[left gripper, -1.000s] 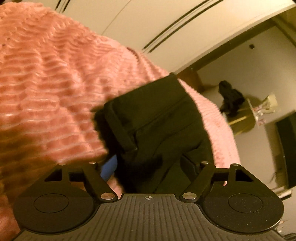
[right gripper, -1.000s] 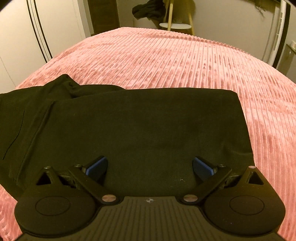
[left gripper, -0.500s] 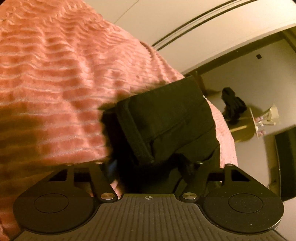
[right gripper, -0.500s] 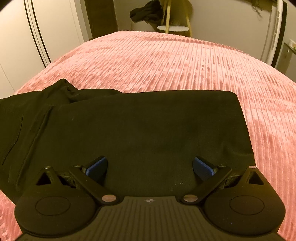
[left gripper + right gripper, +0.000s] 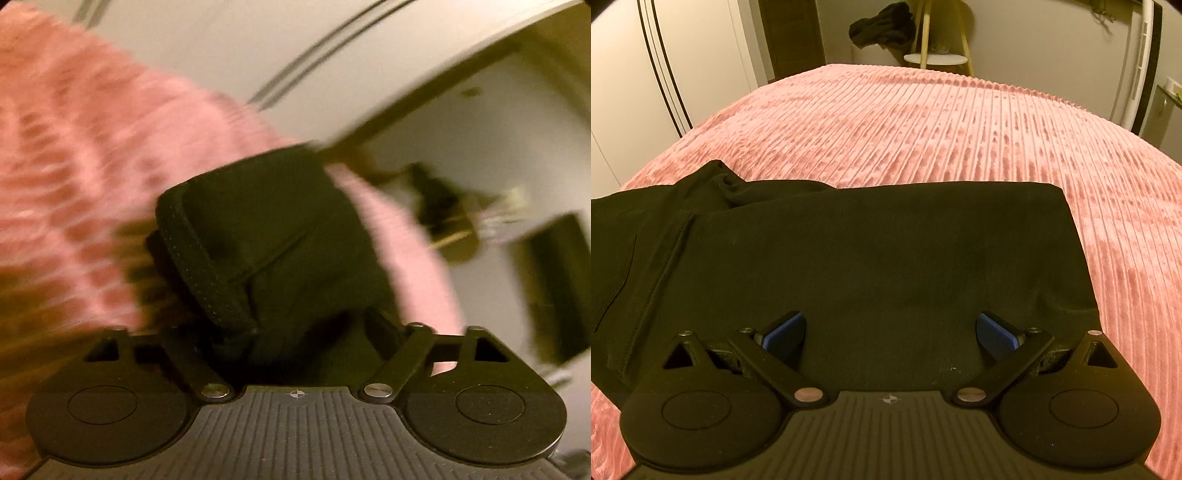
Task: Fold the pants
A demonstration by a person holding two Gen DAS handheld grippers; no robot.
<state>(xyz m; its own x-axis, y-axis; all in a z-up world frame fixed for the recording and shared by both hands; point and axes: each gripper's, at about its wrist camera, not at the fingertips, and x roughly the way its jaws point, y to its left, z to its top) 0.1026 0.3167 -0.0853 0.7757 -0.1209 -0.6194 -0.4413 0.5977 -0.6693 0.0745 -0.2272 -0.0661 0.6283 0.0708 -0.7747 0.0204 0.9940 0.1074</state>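
Black pants (image 5: 871, 258) lie folded on the pink ribbed bedspread (image 5: 960, 122). My right gripper (image 5: 890, 332) is open and empty, hovering just above the near edge of the folded pants. In the blurred left wrist view the waistband end of the pants (image 5: 258, 236) is bunched between the arms of my left gripper (image 5: 288, 325) and lifted off the bedspread (image 5: 74, 166). The left fingertips are hidden by the dark cloth, so the grip itself does not show.
White wardrobe doors (image 5: 646, 74) stand at the left of the bed. A wooden stool (image 5: 938, 55) with dark clothes (image 5: 882, 26) on it stands beyond the far edge. A white pole (image 5: 1137, 66) stands at the right.
The left gripper has swung and lifted with the waistband end bunched in front of it; its blue pad is now hidden. The right gripper has backed off slightly and stays open.
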